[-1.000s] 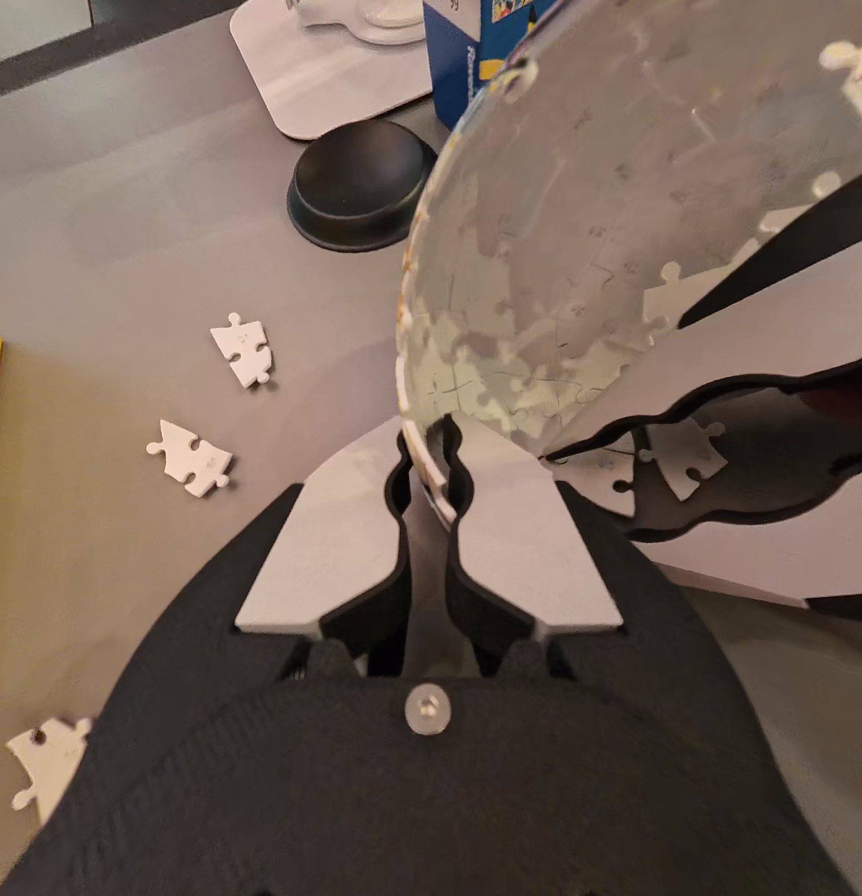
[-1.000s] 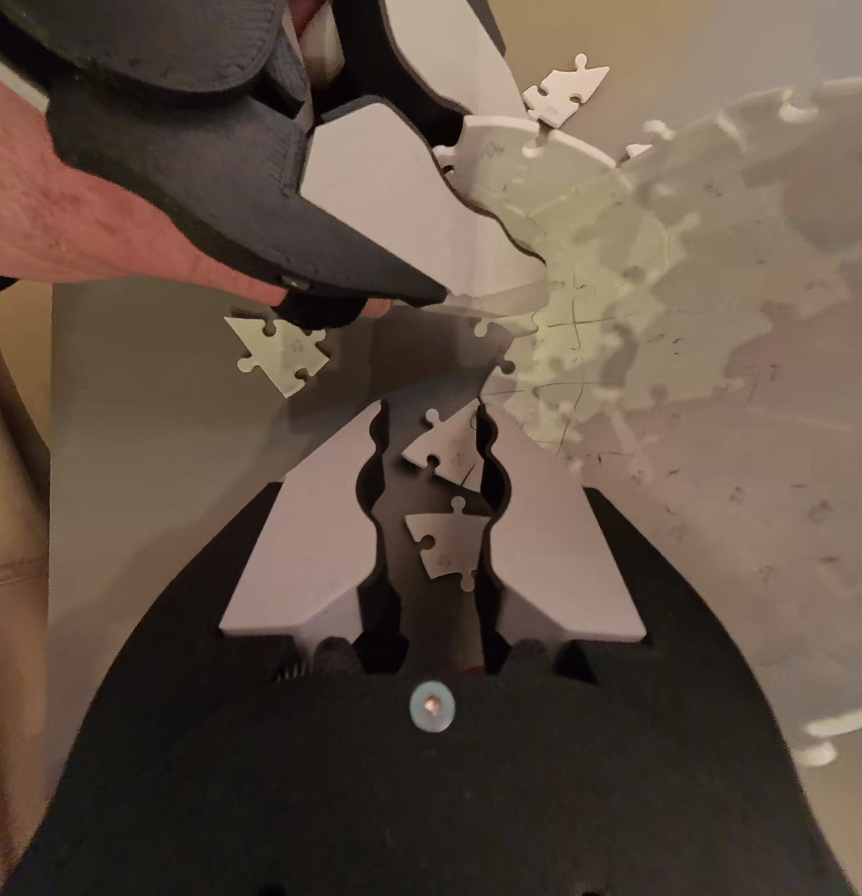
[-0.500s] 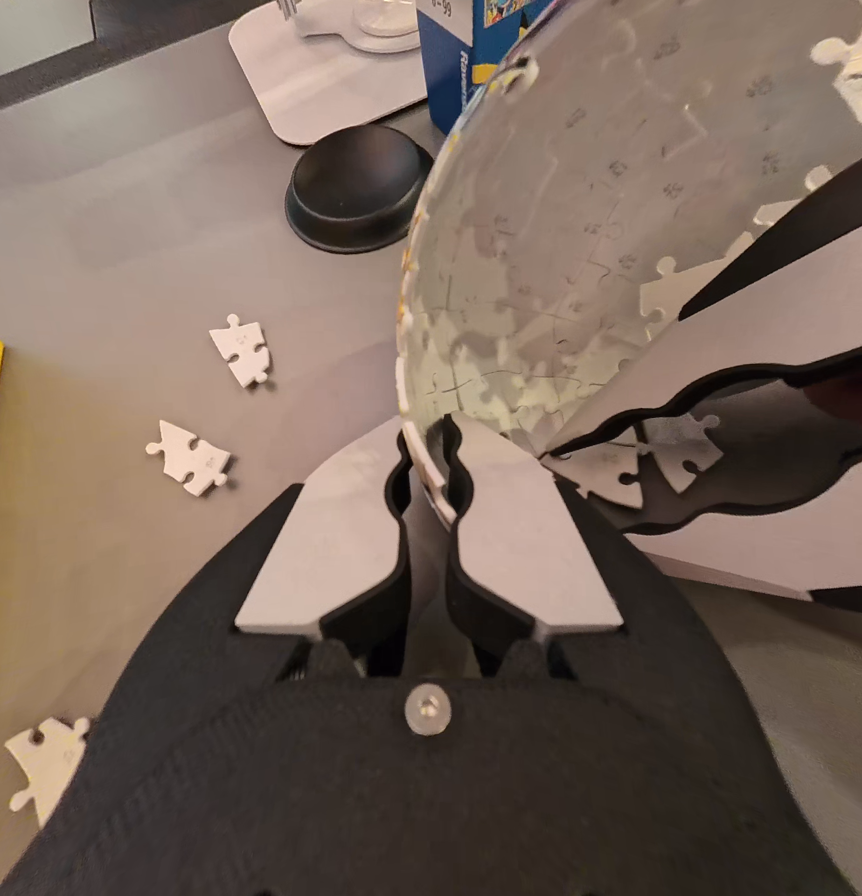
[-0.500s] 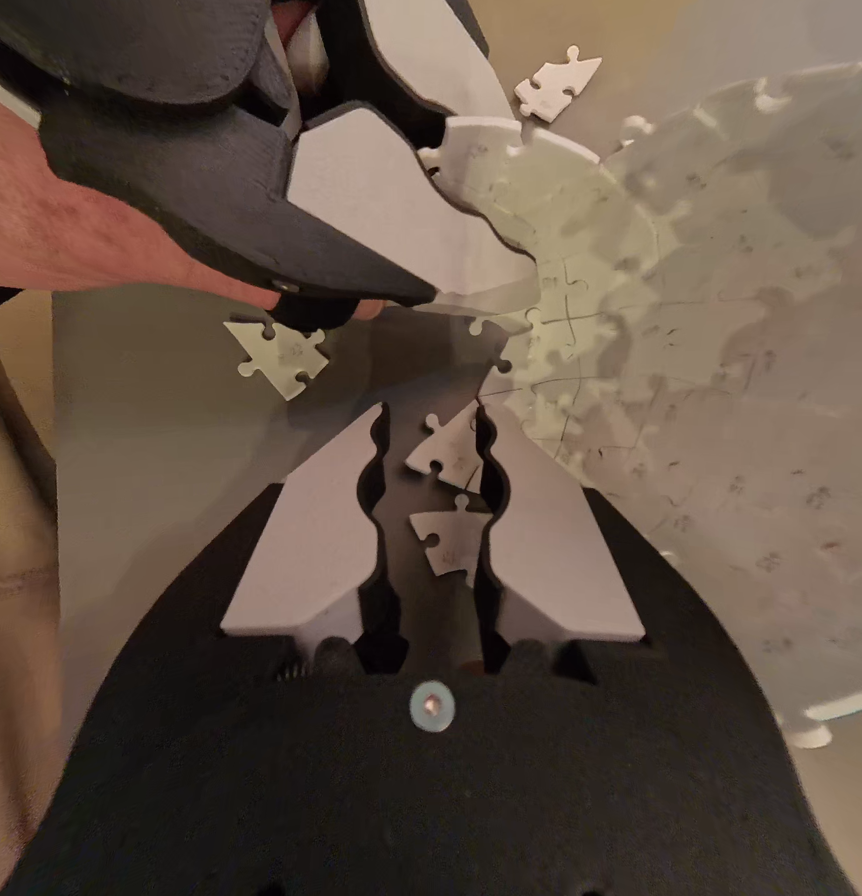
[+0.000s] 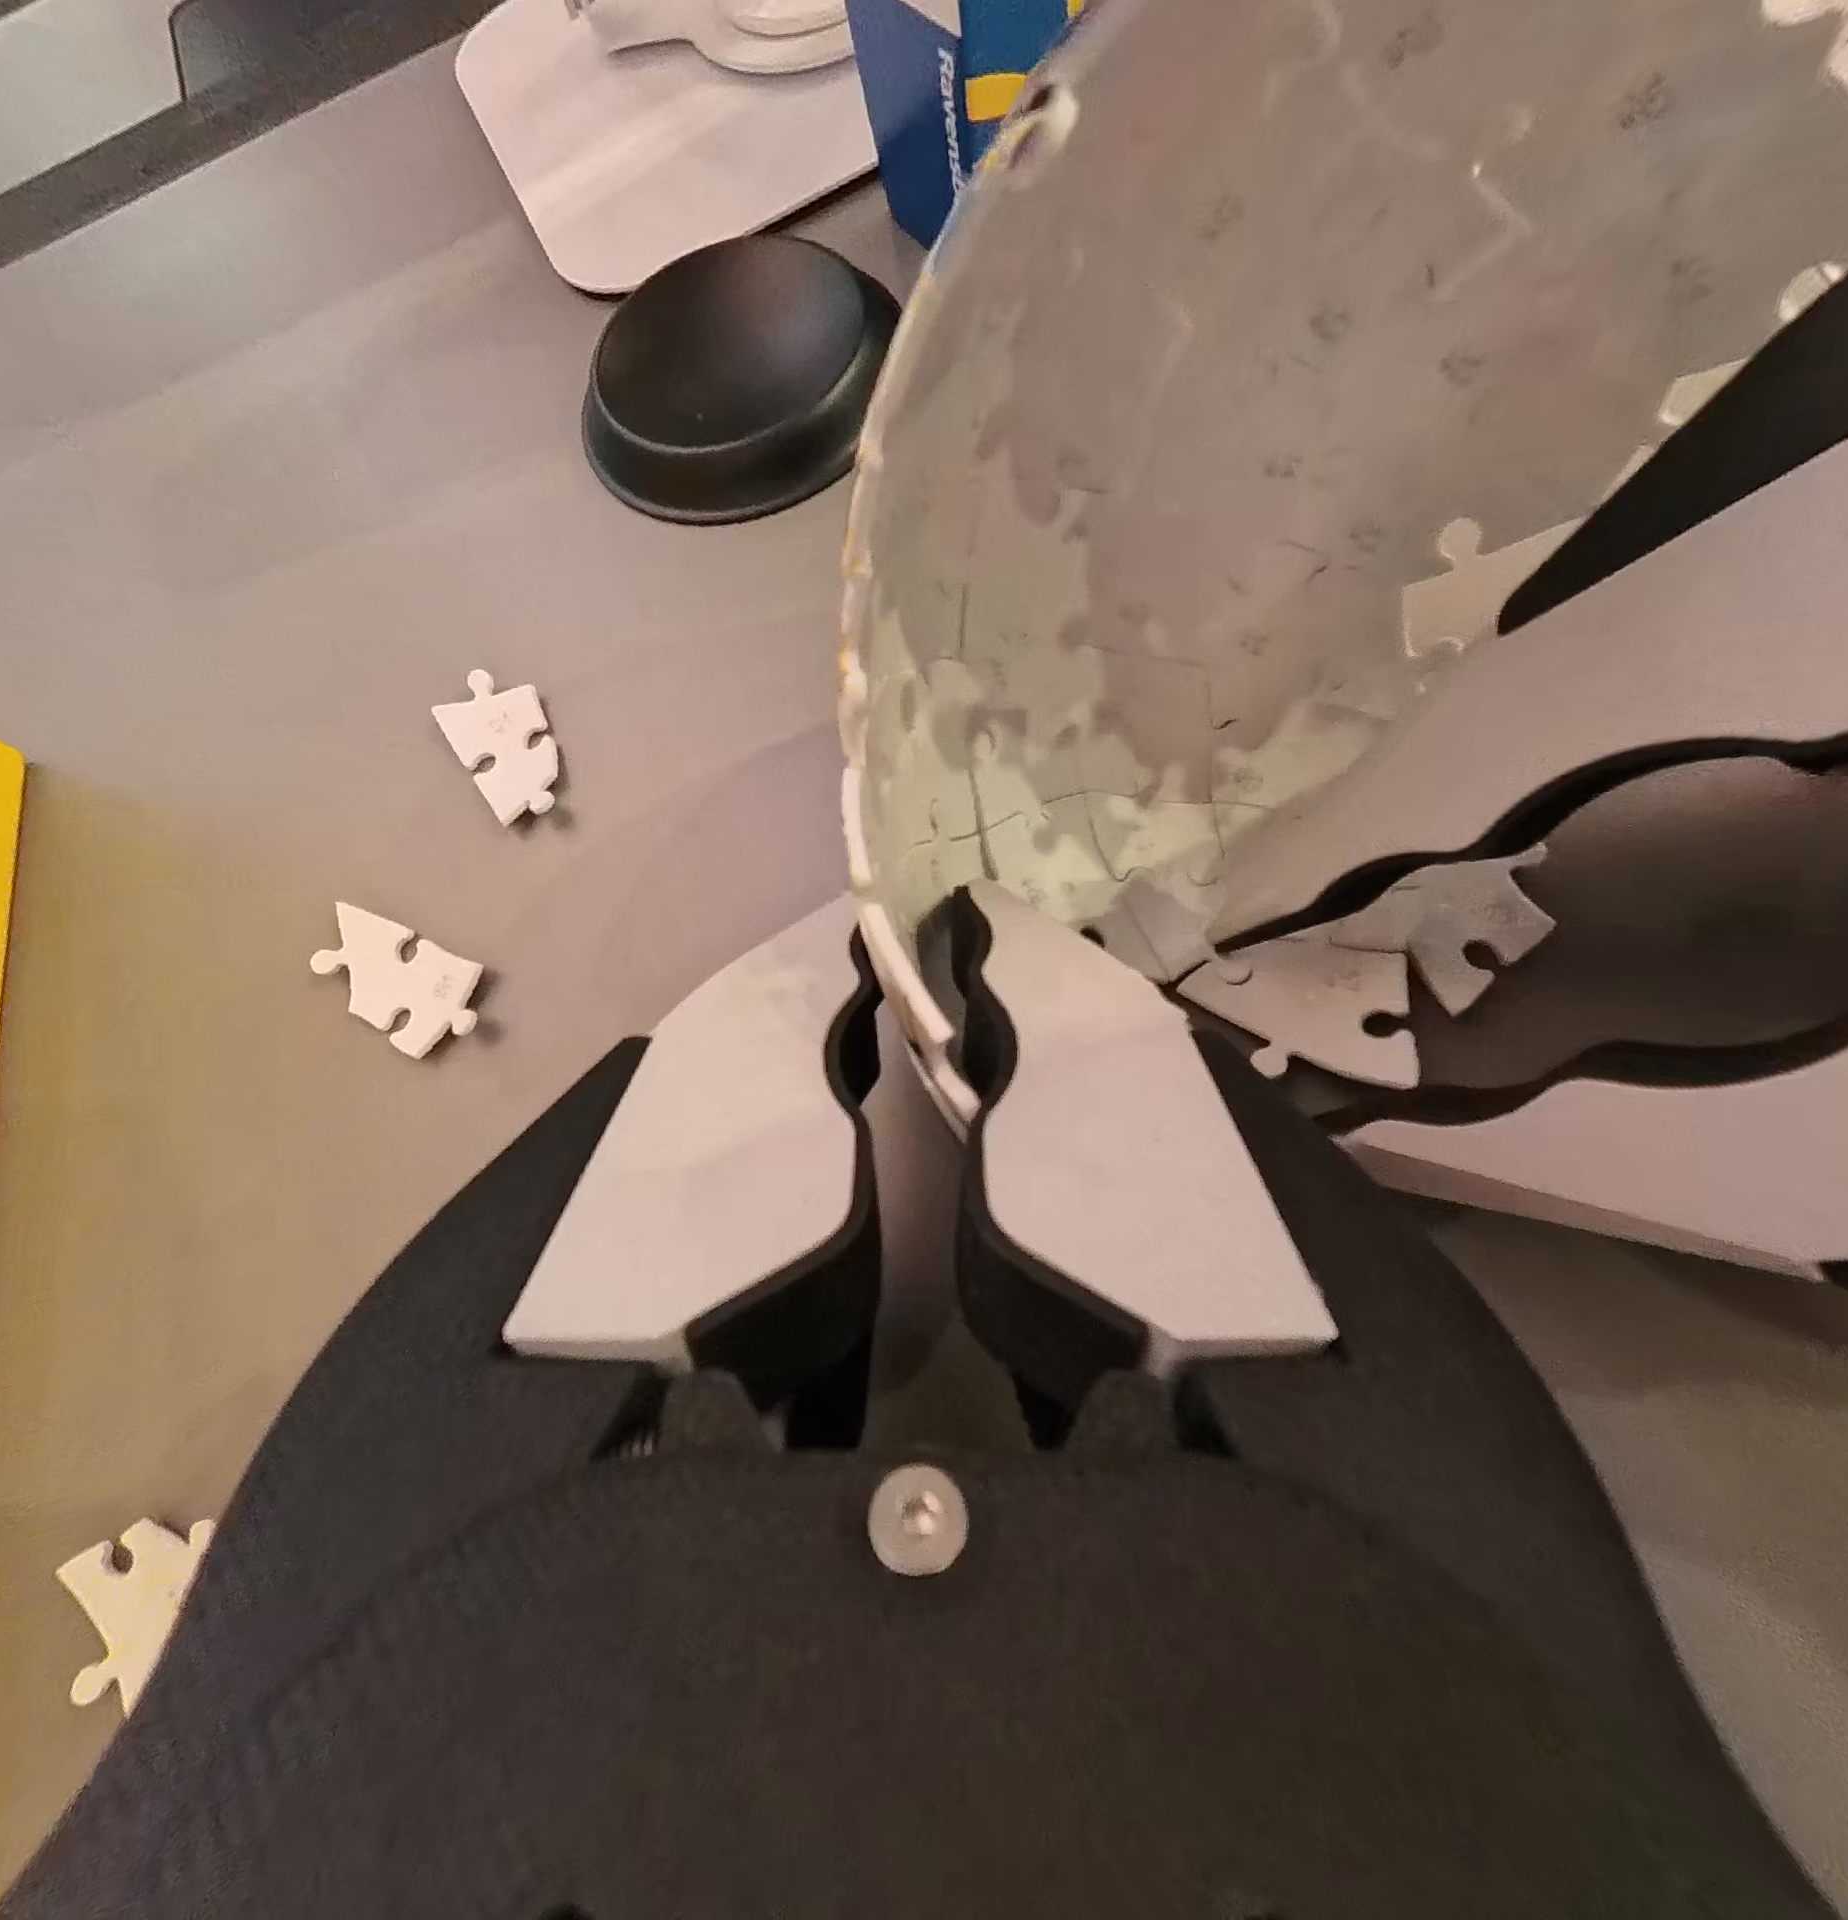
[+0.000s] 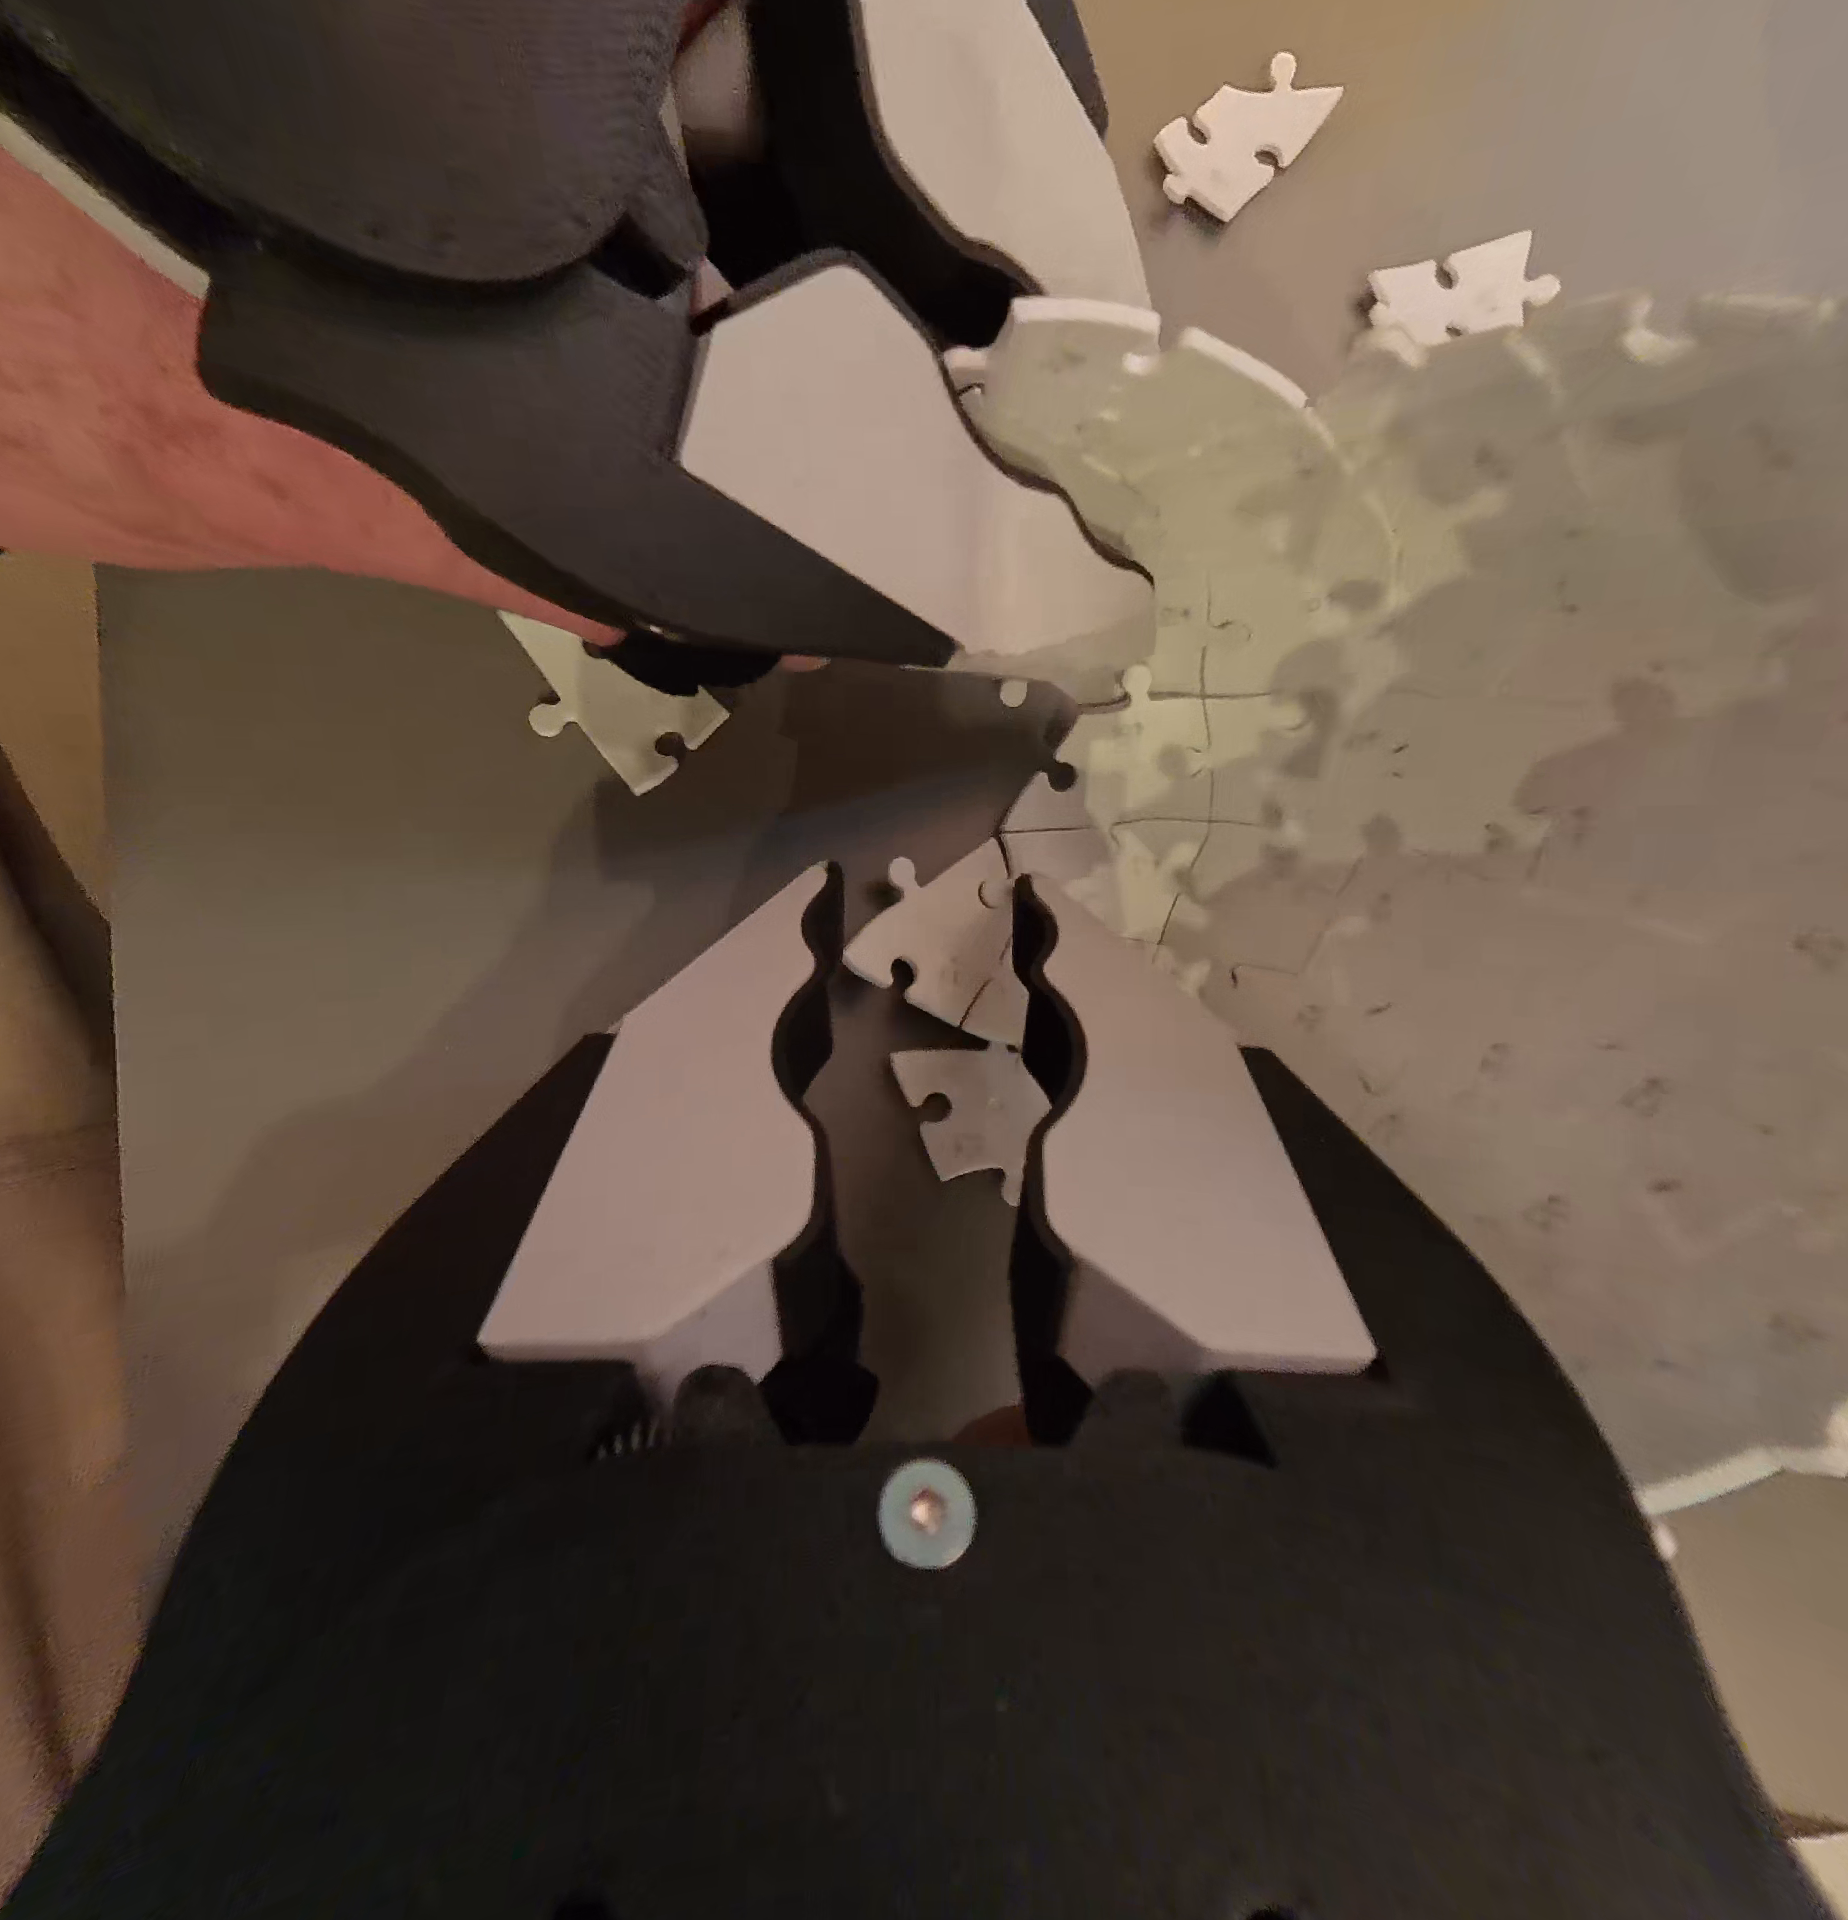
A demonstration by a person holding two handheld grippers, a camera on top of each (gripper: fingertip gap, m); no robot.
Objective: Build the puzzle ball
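Puzzle ball point(image 5: 1315, 468) partly built: a large curved shell of joined pieces, open edge ragged; loose pieces point(image 5: 499, 753) lie on the grey tabletop point(image 5: 276, 520), so plenty left. Left gripper point(image 5: 915, 997) clenched on the shell's lower rim, holding it tilted up off the tabletop. Right gripper point(image 6: 925, 935) fingers parted, bracketing the shell's edge pieces; one loose piece point(image 6: 961, 1117) lies between them, not clearly gripped. Black domed stand point(image 5: 733, 395) waits behind

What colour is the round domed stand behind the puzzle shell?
Black, matte; the stand shows best in the left wrist view.
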